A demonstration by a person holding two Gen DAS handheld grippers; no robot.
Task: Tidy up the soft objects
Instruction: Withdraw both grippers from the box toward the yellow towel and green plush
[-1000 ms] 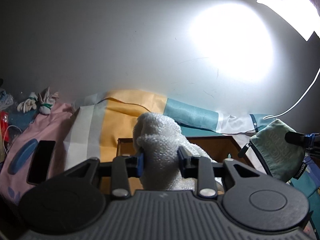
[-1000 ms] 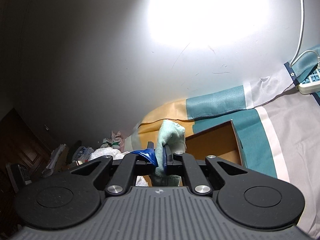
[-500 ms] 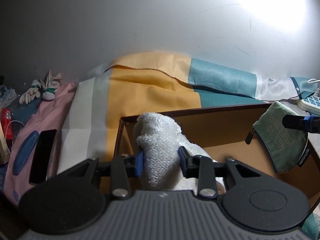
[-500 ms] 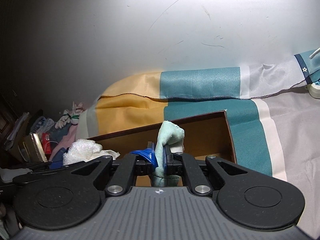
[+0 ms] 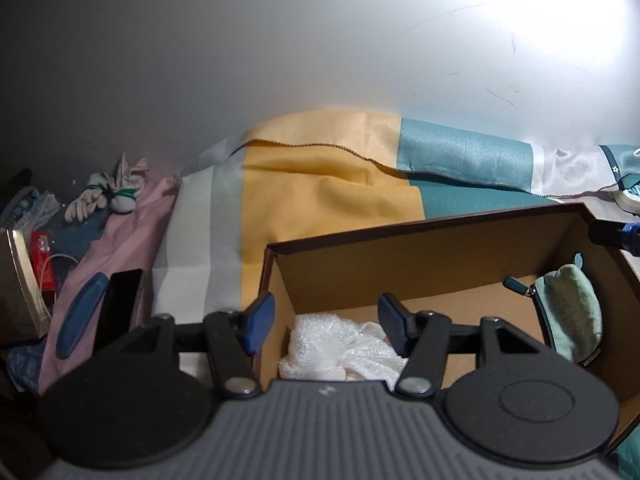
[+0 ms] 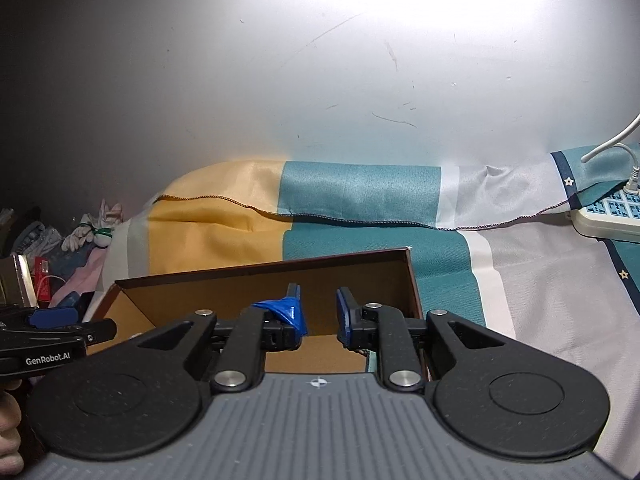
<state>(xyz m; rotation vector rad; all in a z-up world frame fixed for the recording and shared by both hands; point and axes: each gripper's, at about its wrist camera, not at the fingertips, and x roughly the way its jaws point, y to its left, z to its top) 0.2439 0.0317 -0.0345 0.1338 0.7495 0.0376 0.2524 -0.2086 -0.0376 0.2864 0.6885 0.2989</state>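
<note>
Left tongs (image 5: 326, 326) stand wide, having just been opening; the white cloth (image 5: 340, 354) lies loose between and below them, lower centre of frame, inside the box (image 5: 420, 236). Right tongs (image 6: 318, 312) show a gap with nothing between them. The pouch (image 5: 570, 316) rests at right, against the box's wall.

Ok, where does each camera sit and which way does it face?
Left wrist: on the left gripper, looking down into the box; jaws just opening, cloth loose between them; right gripper tip at right.
Right wrist: on the right gripper, open, empty, over the box; left gripper and a hand at left.
Shared: box, striped sheet, each other's gripper.
</note>
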